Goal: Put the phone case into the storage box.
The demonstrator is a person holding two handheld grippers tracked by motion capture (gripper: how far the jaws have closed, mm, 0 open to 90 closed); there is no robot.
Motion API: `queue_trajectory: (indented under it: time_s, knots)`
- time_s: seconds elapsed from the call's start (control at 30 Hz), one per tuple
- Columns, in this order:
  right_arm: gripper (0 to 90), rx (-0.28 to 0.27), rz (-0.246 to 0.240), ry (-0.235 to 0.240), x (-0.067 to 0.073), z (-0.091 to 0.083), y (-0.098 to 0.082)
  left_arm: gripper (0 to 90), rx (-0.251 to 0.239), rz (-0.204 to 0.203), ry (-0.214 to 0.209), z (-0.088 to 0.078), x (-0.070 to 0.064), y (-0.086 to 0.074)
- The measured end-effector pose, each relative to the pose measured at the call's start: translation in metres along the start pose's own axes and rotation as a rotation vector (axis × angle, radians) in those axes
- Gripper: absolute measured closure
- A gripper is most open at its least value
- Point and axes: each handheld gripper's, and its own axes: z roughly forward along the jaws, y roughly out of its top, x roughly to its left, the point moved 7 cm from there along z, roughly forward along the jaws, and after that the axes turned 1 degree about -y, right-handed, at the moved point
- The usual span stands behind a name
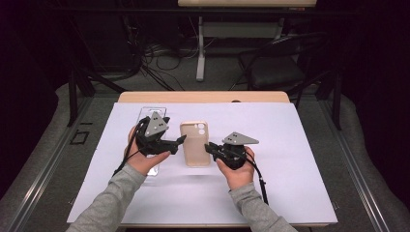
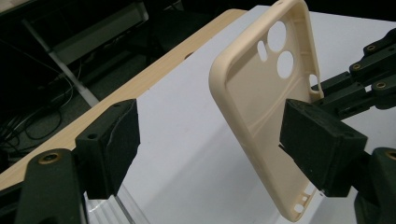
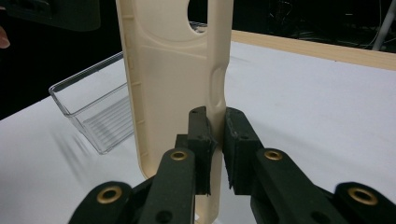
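Phone case (image 1: 195, 143), cream-coloured and empty, hangs above the middle of the white mat (image 1: 290, 145), its camera cut-outs at the twelve o'clock end in the high view and its hollow side facing the left gripper view. The right gripper (image 1: 211, 147), at three o'clock of the case in the high view, clamps the case's side wall: in the right gripper view the two black pads press on either side of the thin wall, near the button bumps. The left gripper (image 1: 180, 141) sits at nine o'clock of the case. Its jaws stand apart; in the left gripper view one pad is clear of the case towards the table edge, and the other lies close by the case's long edge, though whether it touches cannot be told. A clear plastic tray (image 1: 146, 116) lies on the mat at ten o'clock of the case, partly under the left hand (image 1: 145, 159).
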Motion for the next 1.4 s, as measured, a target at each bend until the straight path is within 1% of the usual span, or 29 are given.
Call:
queue_trajectory:
  time_s: [0.3, 0.37, 0.57, 0.7, 1.23, 1.4]
  knots:
    - [82.0, -0.001, -0.004, -0.003, 0.0, 0.0, 0.0, 20.7, 0.021, 0.026, 0.017, 0.004, 0.001, 0.004]
    - [82.0, 0.003, -0.007, -0.007, 0.001, 0.0, 0.0, 21.2, 0.029, 0.041, 0.028, 0.004, 0.002, 0.004]
    - [82.0, 0.005, -0.019, -0.012, 0.002, 0.0, -0.001, 23.5, 0.029, 0.071, 0.057, 0.003, 0.003, 0.008]
    - [82.0, 0.008, -0.028, -0.017, 0.002, 0.0, -0.001, 24.7, 0.034, 0.098, 0.074, 0.003, 0.003, 0.011]
    - [82.0, 0.007, -0.032, -0.016, 0.004, 0.0, 0.0, 33.7, 0.032, 0.116, 0.072, 0.004, 0.002, 0.015]
    - [82.0, 0.006, -0.034, -0.018, 0.004, 0.0, 0.0, 39.1, 0.038, 0.122, 0.069, 0.005, 0.0, 0.015]
